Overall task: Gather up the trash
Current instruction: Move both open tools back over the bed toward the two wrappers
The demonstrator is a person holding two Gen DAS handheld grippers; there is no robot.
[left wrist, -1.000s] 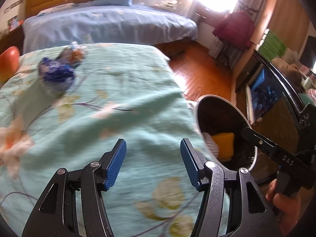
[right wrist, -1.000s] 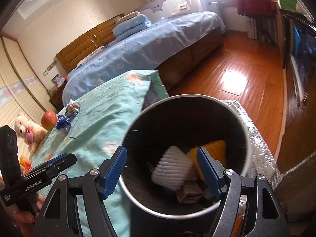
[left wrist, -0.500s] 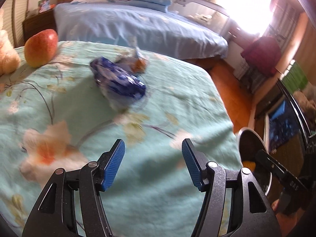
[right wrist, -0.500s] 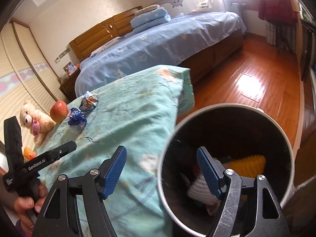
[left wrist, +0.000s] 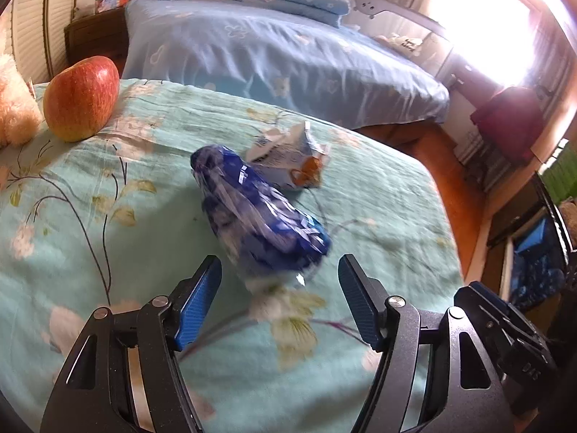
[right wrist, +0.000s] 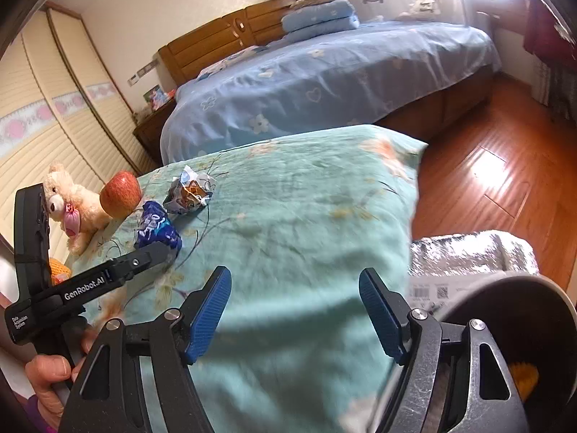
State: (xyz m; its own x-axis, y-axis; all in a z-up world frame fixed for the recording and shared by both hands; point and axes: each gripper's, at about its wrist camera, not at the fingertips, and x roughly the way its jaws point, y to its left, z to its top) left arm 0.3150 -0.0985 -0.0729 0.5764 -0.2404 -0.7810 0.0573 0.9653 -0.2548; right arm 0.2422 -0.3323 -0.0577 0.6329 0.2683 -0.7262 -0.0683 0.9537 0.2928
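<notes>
Trash is seen as two pieces lying on a bed covered by a mint-green floral quilt (left wrist: 108, 252): a crumpled blue wrapper (left wrist: 259, 216) and, just behind it and touching or nearly touching, a crushed white carton (left wrist: 288, 162) with an orange print. In the left wrist view the blue wrapper is blurred and lies just ahead of the left gripper (left wrist: 279, 301), whose blue-padded jaws are spread apart and have just been opening further; nothing is pressed between them, and the wrapper's near end sits just beyond the fingertips, over the gap. A red apple (left wrist: 81, 99) is placed near the quilt's far left edge, with a cream teddy bear (right wrist: 72, 202) beside it. In the right wrist view the right gripper (right wrist: 295, 312) is held over the near part of the quilt with its jaws released and wide, nothing between them. To its right, at the lower corner, the rim of a dark round bin (right wrist: 541, 288) is seen, with something yellow inside. The left gripper's black handle is visible at the left of that view, held by a hand (right wrist: 50, 379); its tip is close to the blue wrapper. A second bed with a pale blue cover (right wrist: 324, 83) is seen behind, and a wooden floor (right wrist: 487, 187) to the right.
</notes>
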